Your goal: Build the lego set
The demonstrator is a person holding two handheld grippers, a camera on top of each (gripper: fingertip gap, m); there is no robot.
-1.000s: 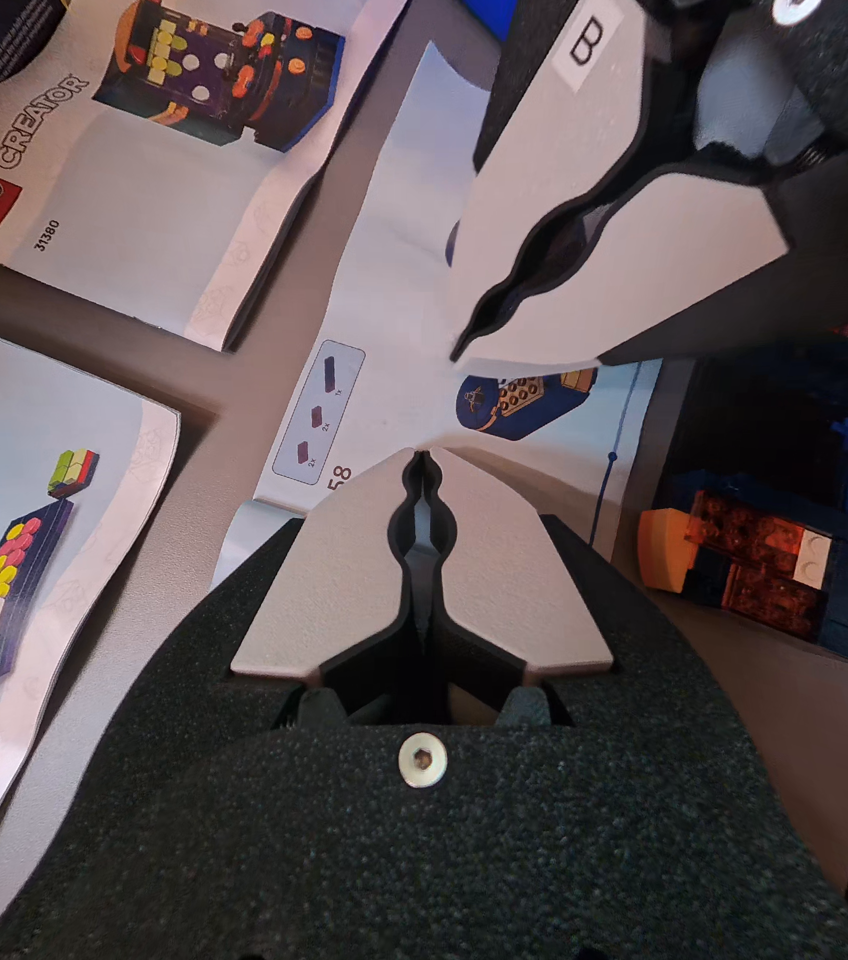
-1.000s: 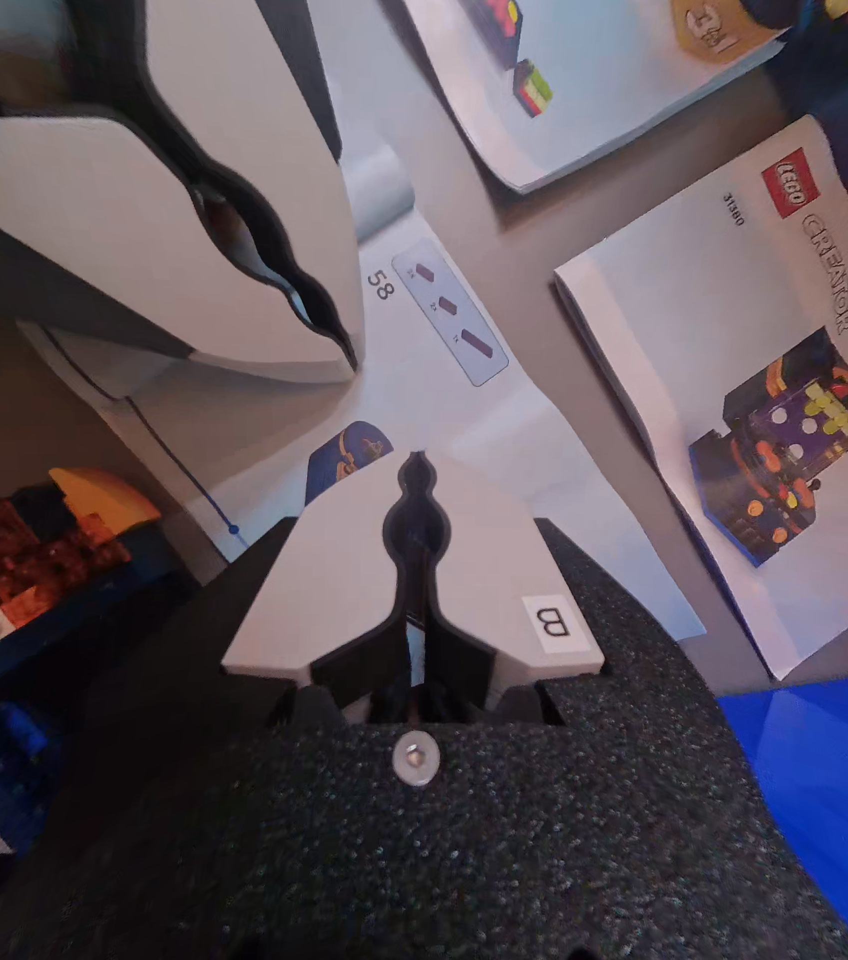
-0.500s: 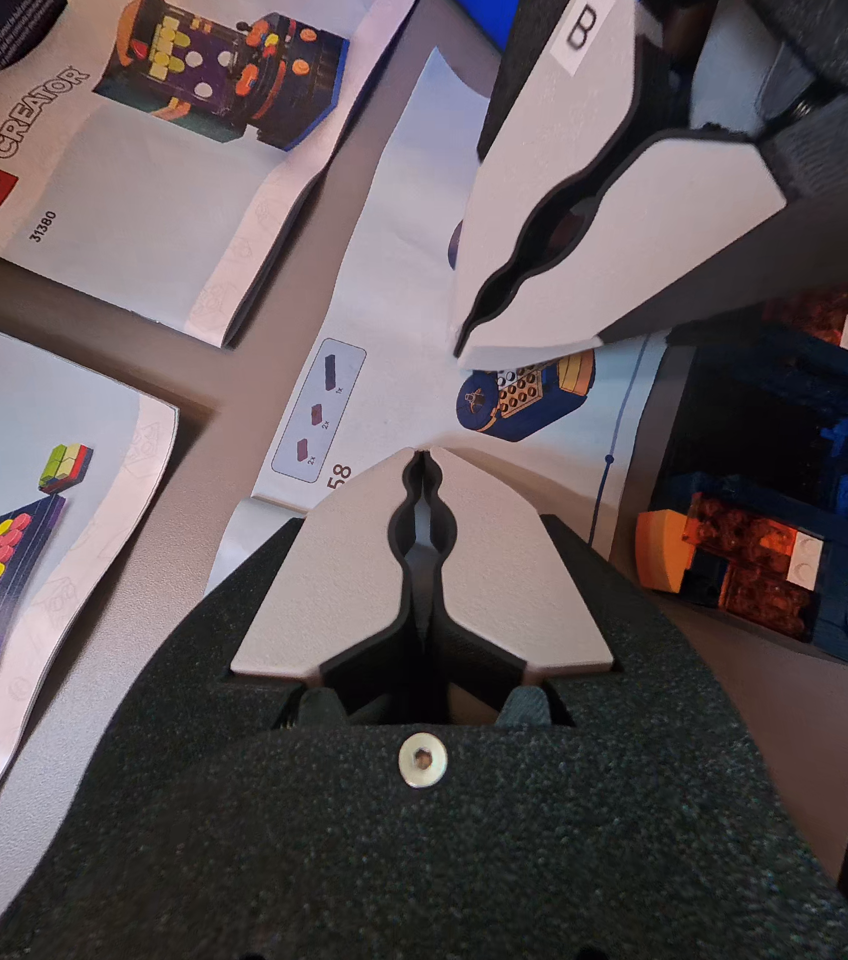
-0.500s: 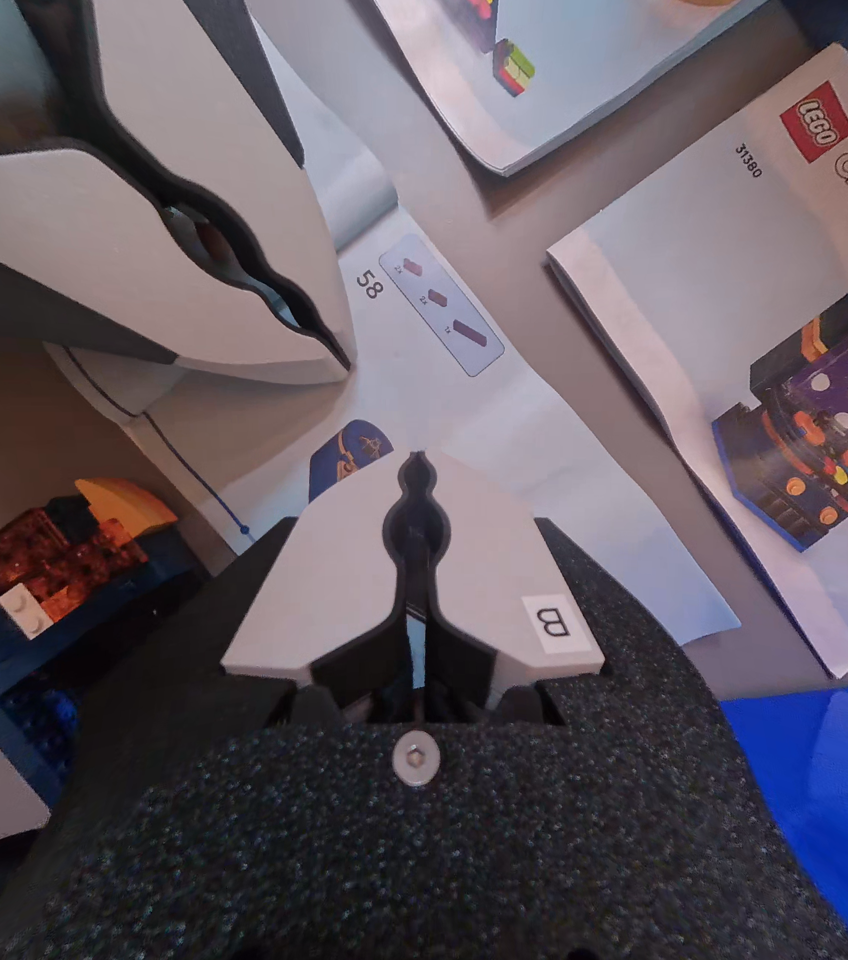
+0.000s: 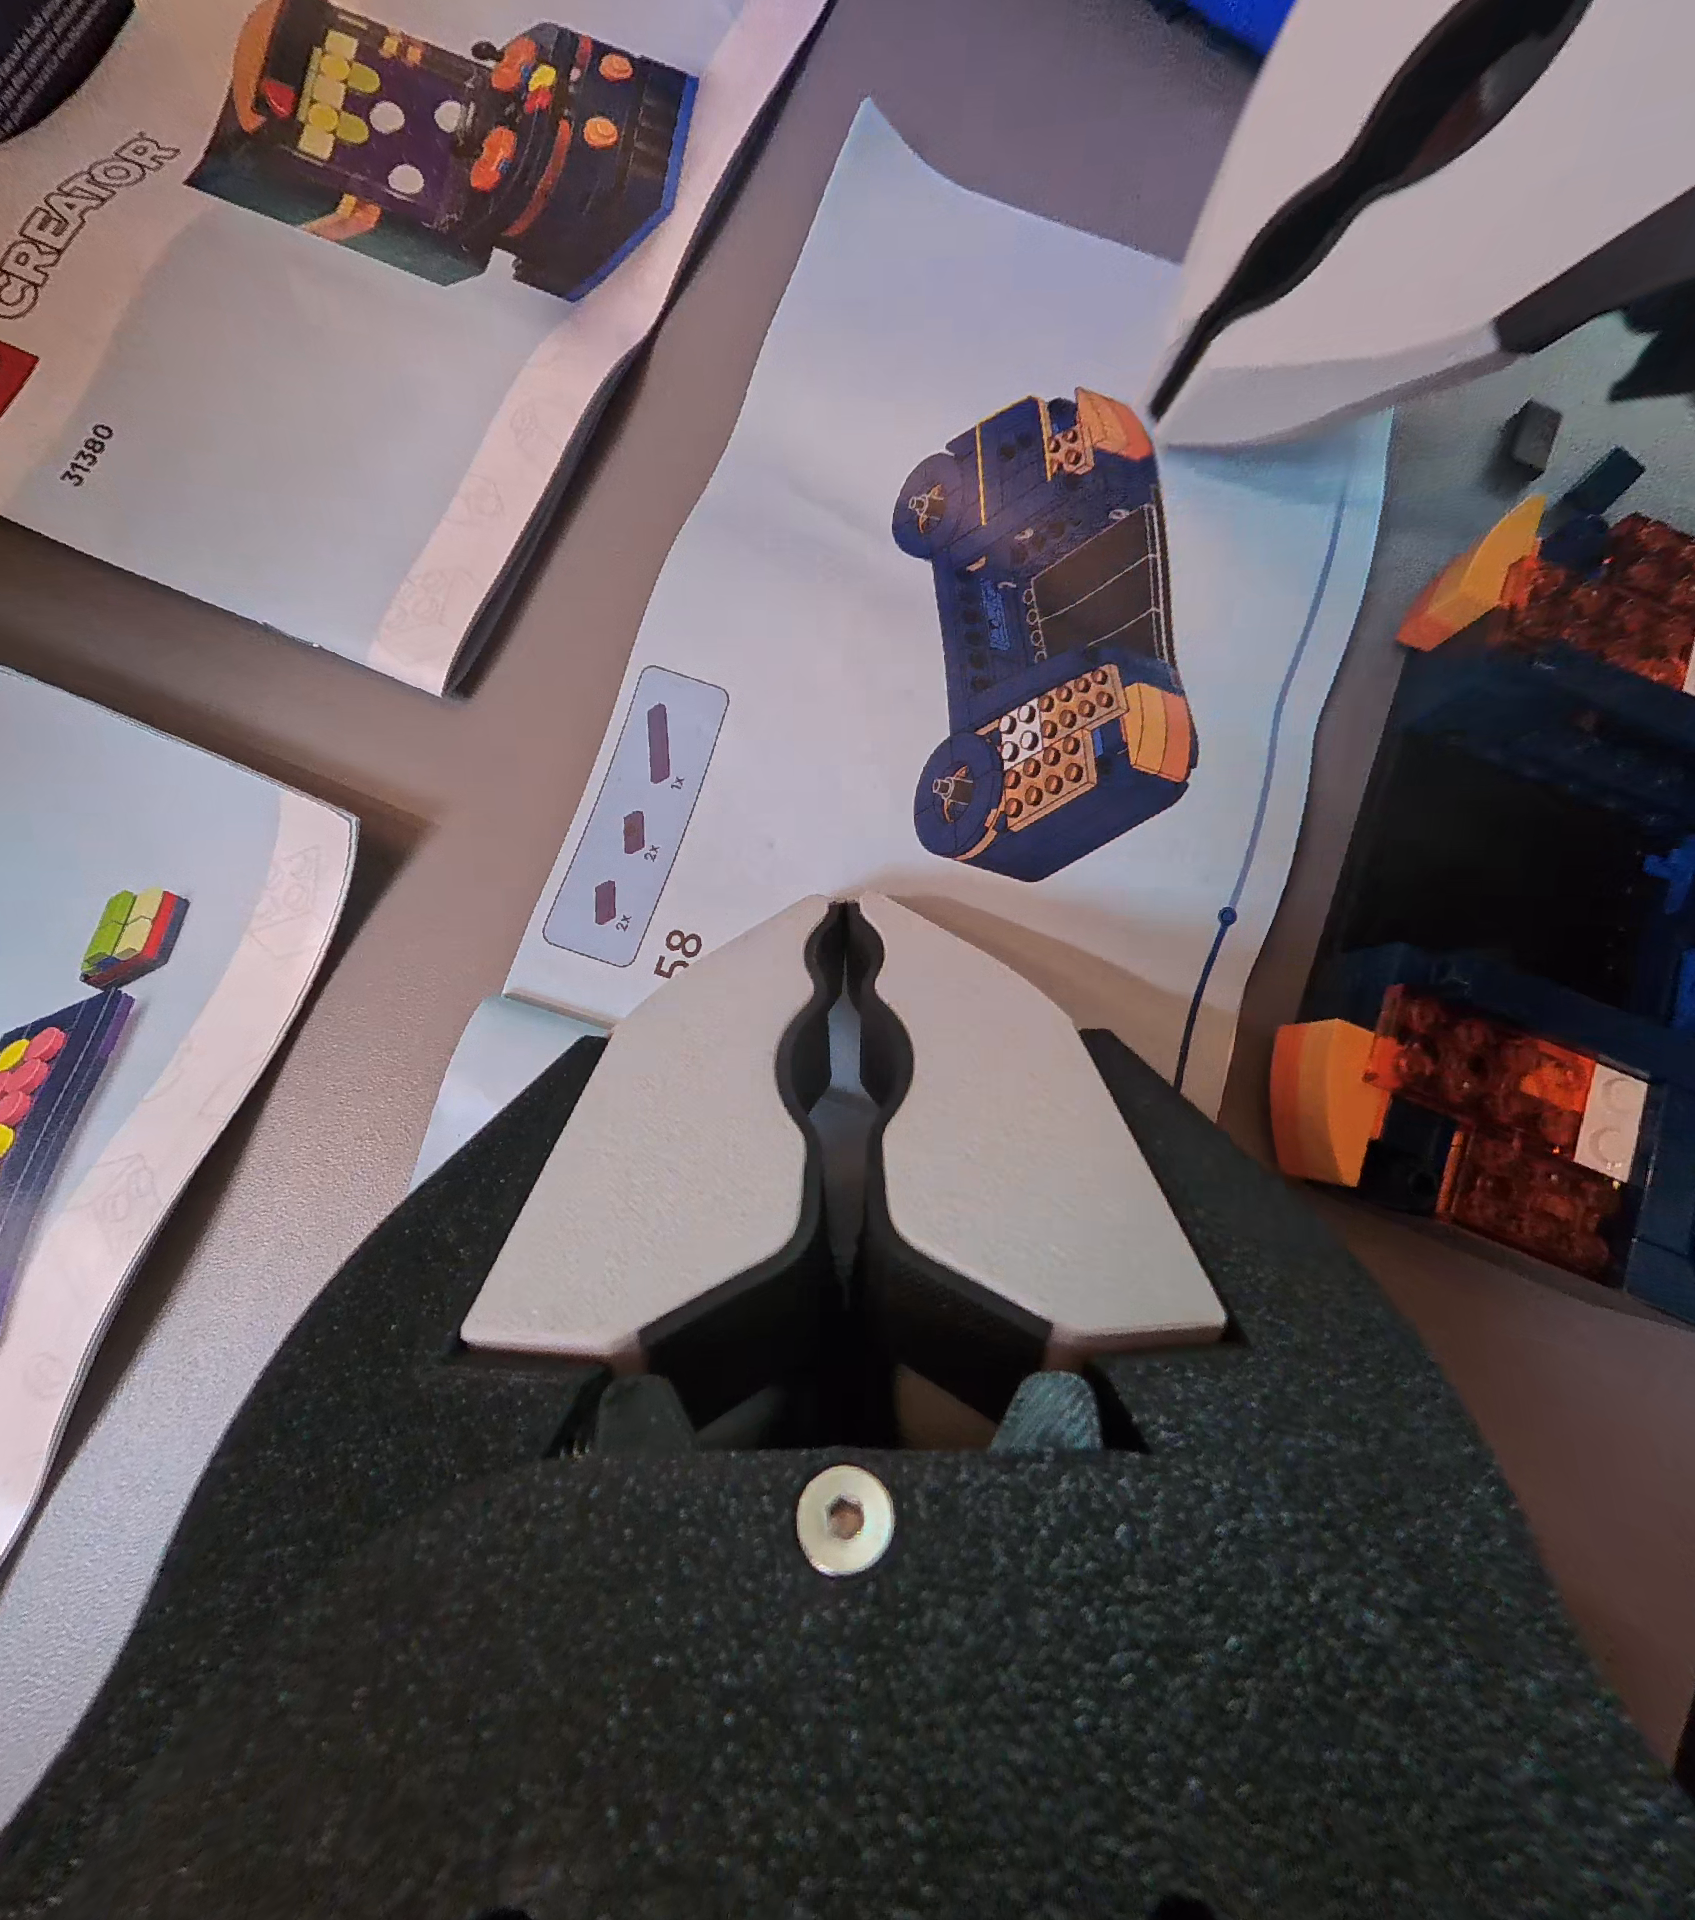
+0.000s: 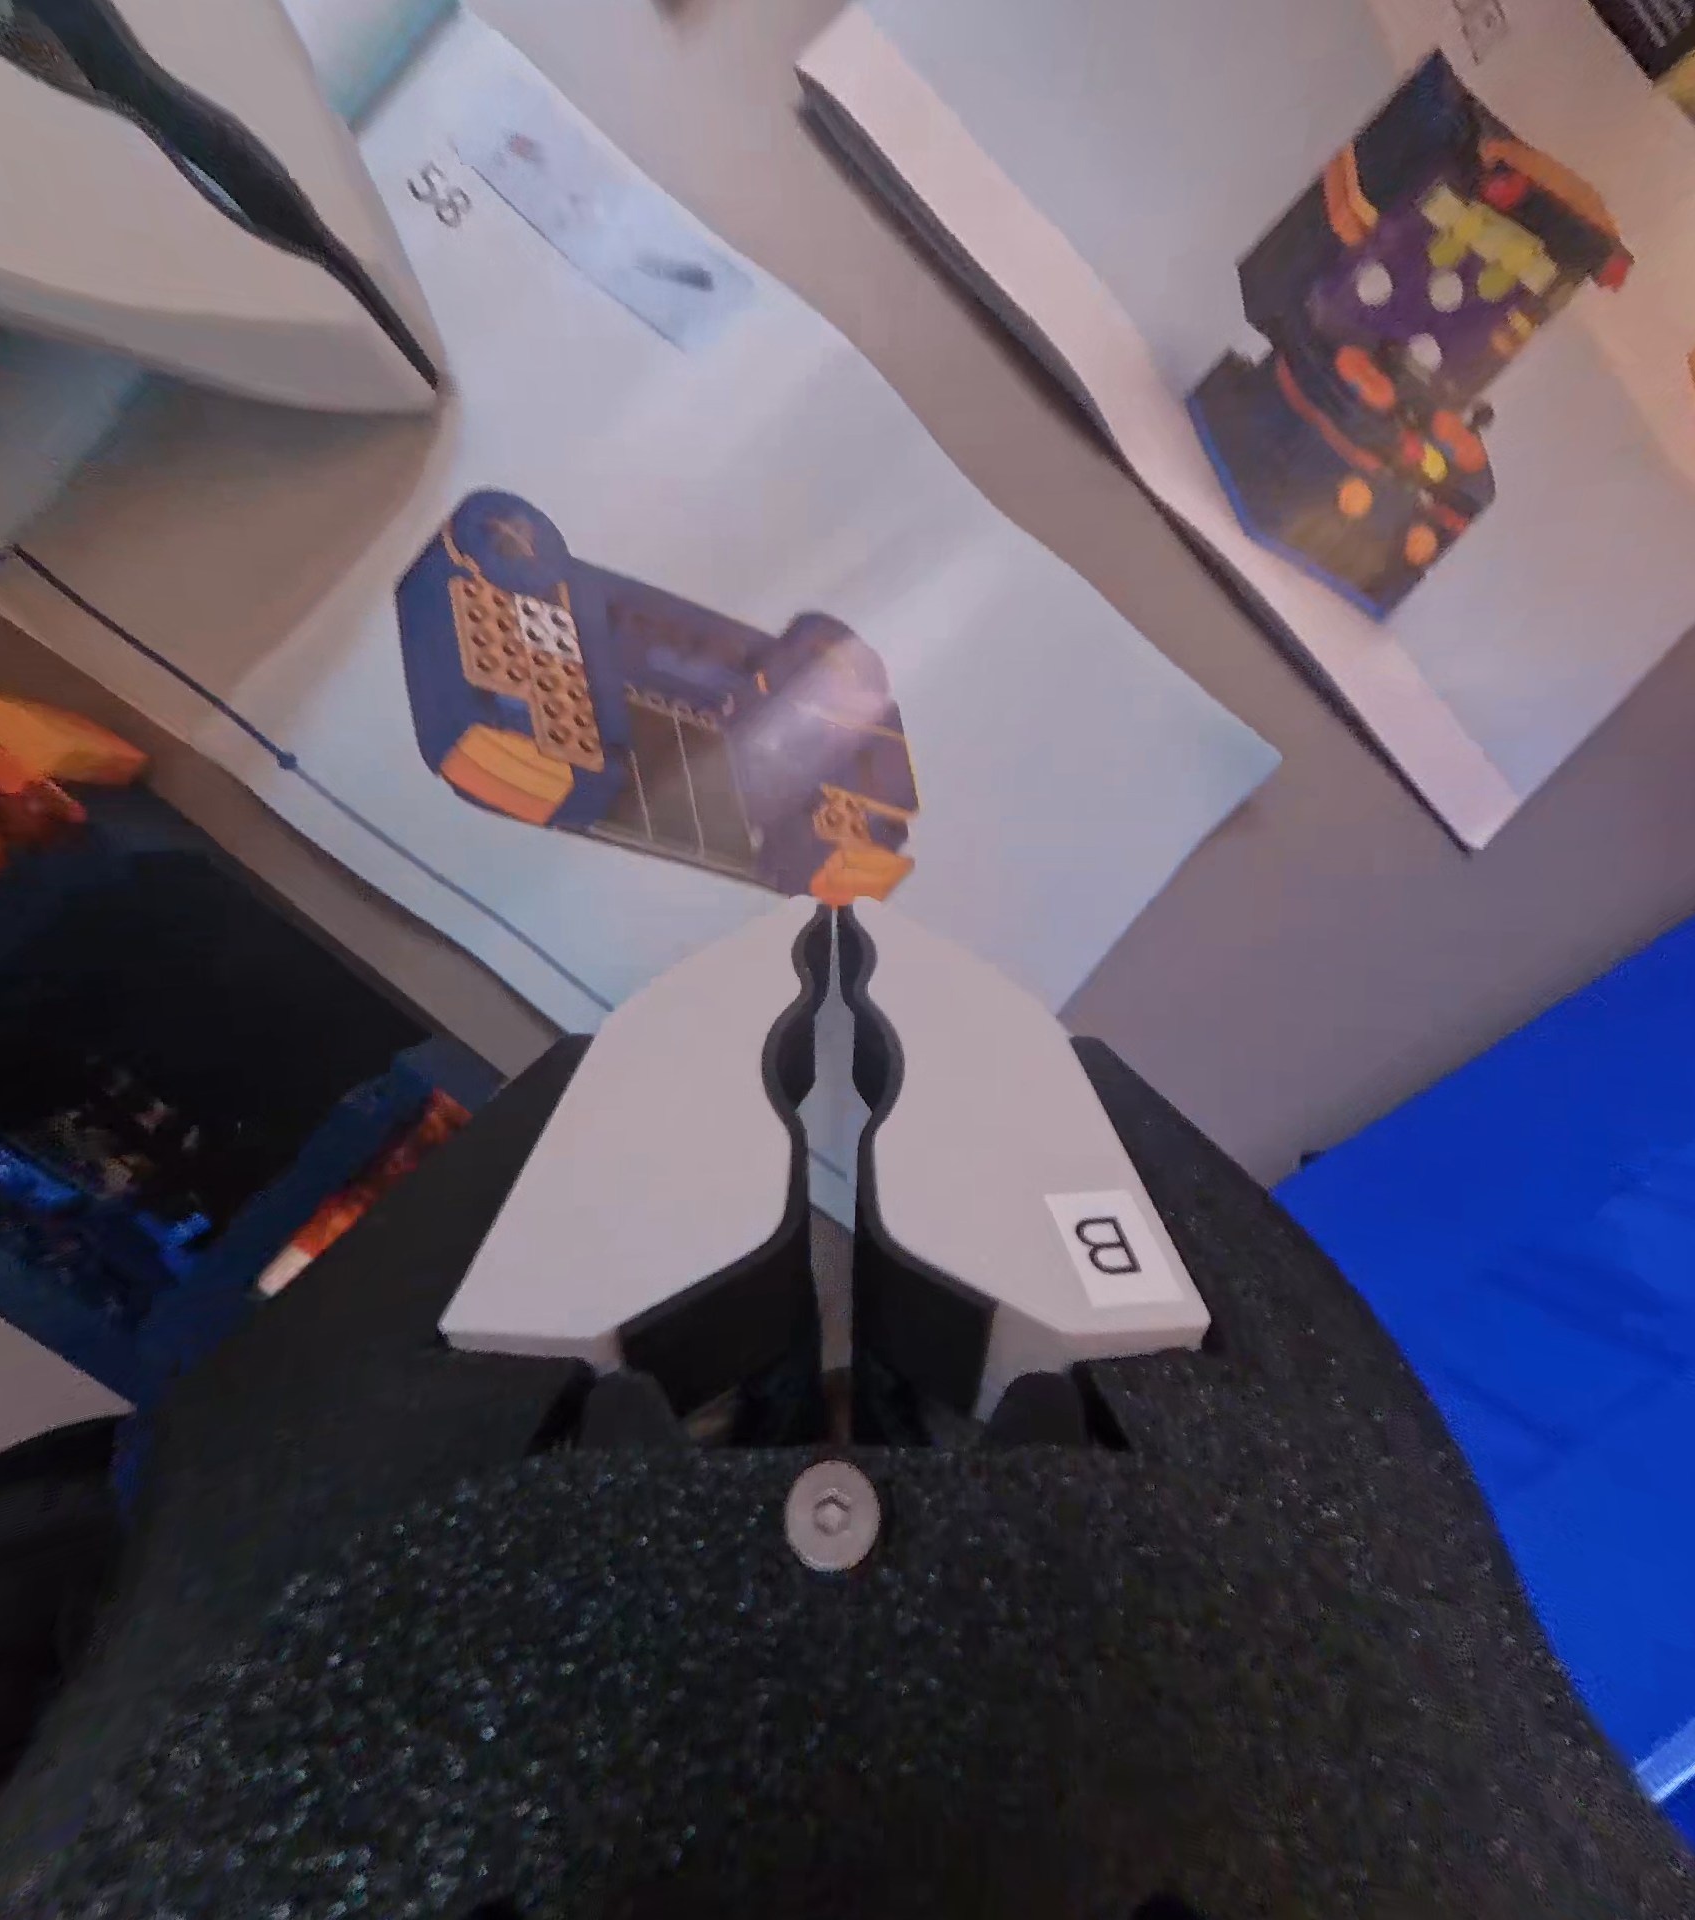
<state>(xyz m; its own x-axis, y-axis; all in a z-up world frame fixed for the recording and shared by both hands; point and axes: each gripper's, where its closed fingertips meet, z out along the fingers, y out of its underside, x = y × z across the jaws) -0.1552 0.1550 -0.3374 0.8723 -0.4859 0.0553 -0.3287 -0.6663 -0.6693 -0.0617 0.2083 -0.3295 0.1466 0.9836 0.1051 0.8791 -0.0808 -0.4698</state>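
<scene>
Both tools pressed together and empty, the right tool [image 6: 836, 914] has lifted clear of the open instruction page [image 5: 926, 395] ahead of the left tool [image 5: 843, 914], exposing the next step; the dark-blue controller build [image 5: 1570, 935] waits alongside.

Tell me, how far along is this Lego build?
Partly built: a dark blue model with orange corners sits beside the open instruction page, resembling its picture. Nothing is in hand: the left gripper and right gripper are both shut and empty. Small dark pieces lie loose, still to add.
</scene>
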